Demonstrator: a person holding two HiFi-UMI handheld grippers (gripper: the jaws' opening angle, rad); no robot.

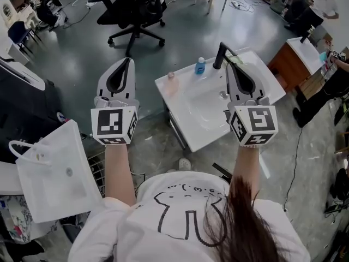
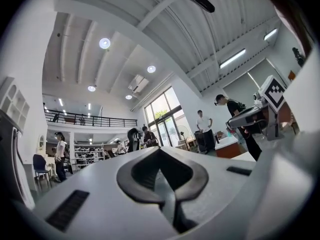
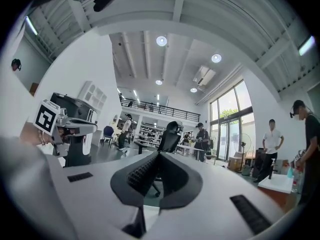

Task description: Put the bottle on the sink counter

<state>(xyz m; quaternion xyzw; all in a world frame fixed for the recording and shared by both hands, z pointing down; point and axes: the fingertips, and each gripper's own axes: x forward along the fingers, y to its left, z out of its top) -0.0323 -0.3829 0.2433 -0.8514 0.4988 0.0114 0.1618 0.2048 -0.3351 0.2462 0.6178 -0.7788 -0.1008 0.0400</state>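
Note:
In the head view a small blue bottle (image 1: 200, 66) with a white cap stands upright at the back of the white sink counter (image 1: 185, 121), left of the black faucet (image 1: 220, 56). A small pinkish bottle (image 1: 171, 76) stands at the counter's back left corner. My left gripper (image 1: 130, 59) hovers over the floor left of the counter, shut and empty. My right gripper (image 1: 227, 65) is raised over the basin near the faucet, also shut with nothing in it. Both gripper views point up at the hall; their jaws meet at the tips (image 2: 159, 149) (image 3: 159, 153).
A black office chair (image 1: 136, 10) stands on the grey floor beyond the counter. A second white basin (image 1: 54, 168) lies at the lower left. A wooden cabinet (image 1: 289, 59) with another sink and people (image 1: 322, 4) are at the right. Cables run across the floor (image 1: 294, 162).

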